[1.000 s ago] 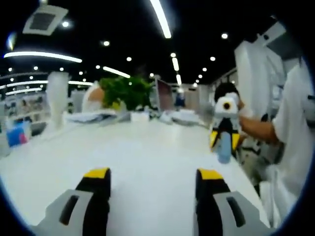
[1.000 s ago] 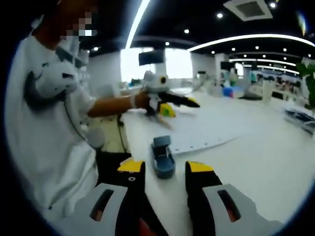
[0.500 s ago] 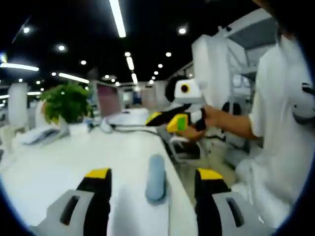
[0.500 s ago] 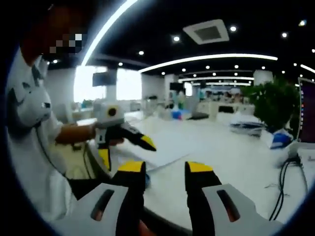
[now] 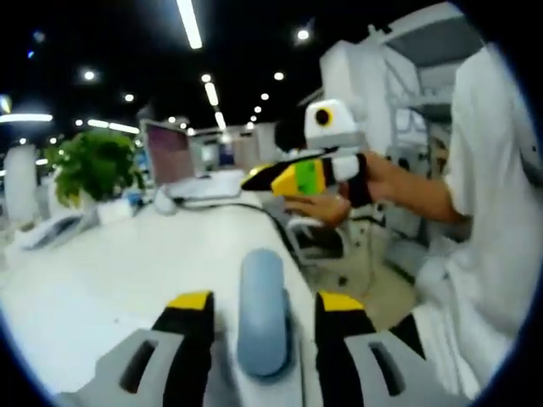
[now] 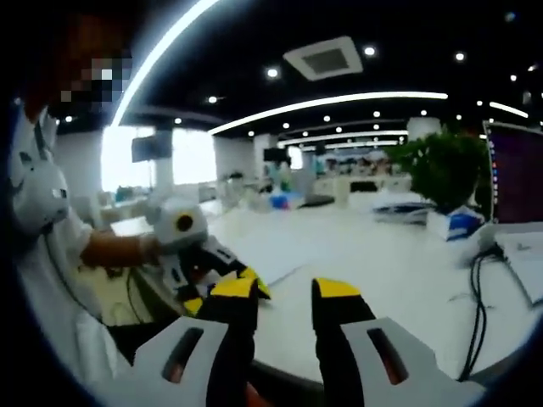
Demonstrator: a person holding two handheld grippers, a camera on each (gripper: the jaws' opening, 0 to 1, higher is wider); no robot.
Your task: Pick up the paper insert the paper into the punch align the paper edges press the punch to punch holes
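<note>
paper [image 6: 270, 254] lay flat on the white table [image 6: 407, 271] in the right gripper view, a pale sheet reaching toward the near edge, with the left gripper [image 6: 222, 275] hanging just over that edge beside it. the blue punch [image 5: 261, 309] had loomed much larger in the left gripper view than half a second before, sitting lengthwise between that view's own spread jaws, near the table's edge. so the left gripper [image 5: 264, 307] had closed in on the punch, though nothing was pinched: both yellow-tipped jaws stood apart with the punch between them, and whether they touched it could not be told. the right gripper [image 5: 276, 178] was held up in the air in a person's hand, off past the table's edge. in the right gripper view its own jaws [image 6: 284, 290] were parted and held nothing. that view had swung a little, so the potted plant [image 6: 441, 170] sat further right, which was the camera's move. by this look the paper had not yet been picked up or slid into the punch, and the work seemed to be at its very start, with the left side lining up on the punch first.
</note>
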